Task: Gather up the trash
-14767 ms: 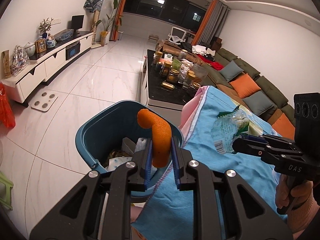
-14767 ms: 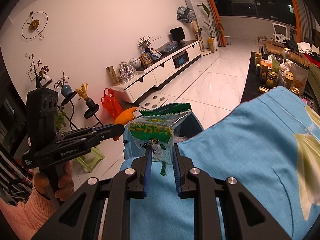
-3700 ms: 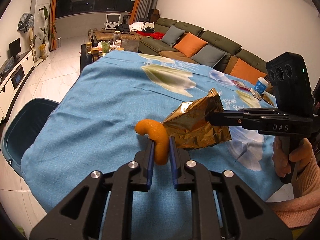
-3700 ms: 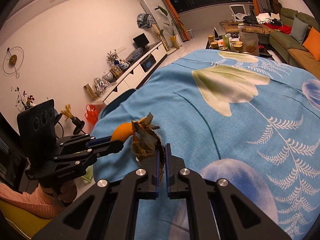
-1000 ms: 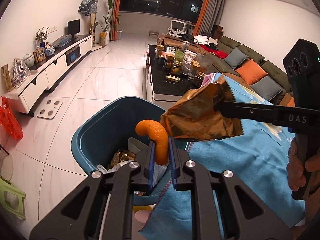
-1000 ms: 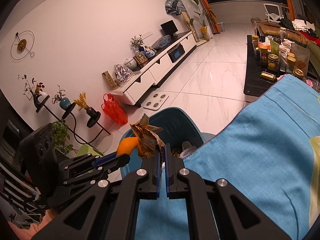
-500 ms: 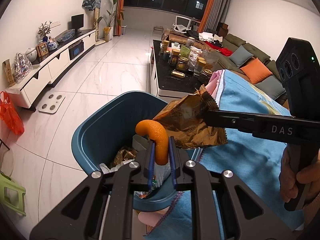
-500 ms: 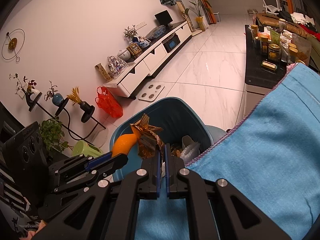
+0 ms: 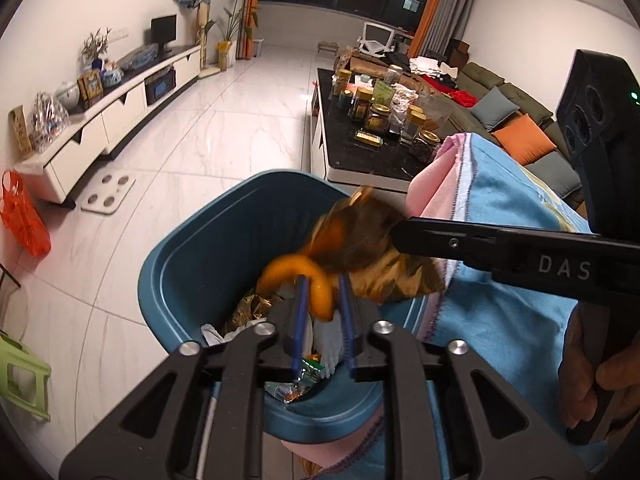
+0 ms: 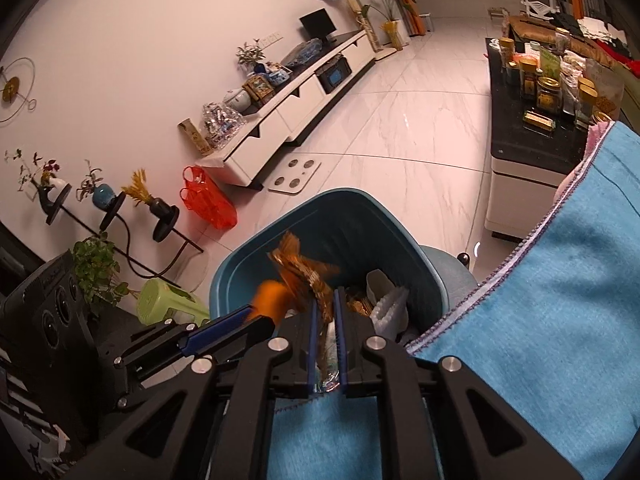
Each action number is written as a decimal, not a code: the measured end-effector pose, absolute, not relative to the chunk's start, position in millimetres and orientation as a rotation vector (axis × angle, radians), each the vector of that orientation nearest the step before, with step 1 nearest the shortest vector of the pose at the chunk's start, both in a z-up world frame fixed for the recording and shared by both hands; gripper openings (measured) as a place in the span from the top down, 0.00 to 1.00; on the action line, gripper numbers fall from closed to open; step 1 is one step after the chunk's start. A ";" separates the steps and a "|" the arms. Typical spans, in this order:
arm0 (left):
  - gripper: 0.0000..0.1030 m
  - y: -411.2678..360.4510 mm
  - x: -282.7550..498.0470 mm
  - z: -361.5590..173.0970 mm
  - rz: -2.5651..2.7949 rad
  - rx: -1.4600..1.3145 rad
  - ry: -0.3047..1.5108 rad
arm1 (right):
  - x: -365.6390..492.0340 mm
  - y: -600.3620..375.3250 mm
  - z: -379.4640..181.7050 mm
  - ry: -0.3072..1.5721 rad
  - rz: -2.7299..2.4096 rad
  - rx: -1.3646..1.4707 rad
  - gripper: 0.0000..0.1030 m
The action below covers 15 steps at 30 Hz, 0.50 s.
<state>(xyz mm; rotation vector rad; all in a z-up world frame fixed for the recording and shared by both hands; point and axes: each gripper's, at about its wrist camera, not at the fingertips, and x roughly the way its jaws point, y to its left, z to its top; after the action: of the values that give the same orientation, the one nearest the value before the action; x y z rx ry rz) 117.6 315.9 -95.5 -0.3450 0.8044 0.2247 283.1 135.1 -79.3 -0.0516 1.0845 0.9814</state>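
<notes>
Floor, far left: I see an orange plastic bag and a green stool on the white tiles.
Bin: the blue trash bin sits below both my grippers, against the edge of the blue tablecloth; wrappers and white scraps already lie inside.
Left gripper: over the bin's mouth, its jaws opening. The orange peel is between the blue pads, blurred, and I see a gap on the right pad's side, so the grip looks released.
Right gripper: just right of the left one, also over the bin, jaws opening. The gold foil wrapper stands blurred between the pads with clear space on the right side; I cannot tell whether it touches the left pad.
Peel and wrapper: touching or overlapping in both views, above the bin's contents.
Right edge: the person's hand grips the right handle.
Background: a black coffee table crowded with jars.
</notes>
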 end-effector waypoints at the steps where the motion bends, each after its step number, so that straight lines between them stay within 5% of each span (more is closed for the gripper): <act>1: 0.76 318.0 118.3 -98.3 0.228 -0.354 0.806 | 284.4 135.7 -80.1 1.088 0.978 -0.052 0.87; 7: 0.57 323.6 113.0 -98.9 0.257 -0.388 0.783 | 283.2 124.7 -81.0 1.089 0.969 -0.046 0.79; 15: 0.19 302.2 80.4 -67.6 0.270 -0.325 0.664 | 264.3 71.9 -52.1 0.981 0.990 -0.045 0.54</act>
<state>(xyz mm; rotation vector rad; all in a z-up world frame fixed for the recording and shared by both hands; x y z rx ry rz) 80.4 302.2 -67.6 -0.3254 0.6637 0.2703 264.3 71.9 -52.1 -0.0454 0.9806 0.9905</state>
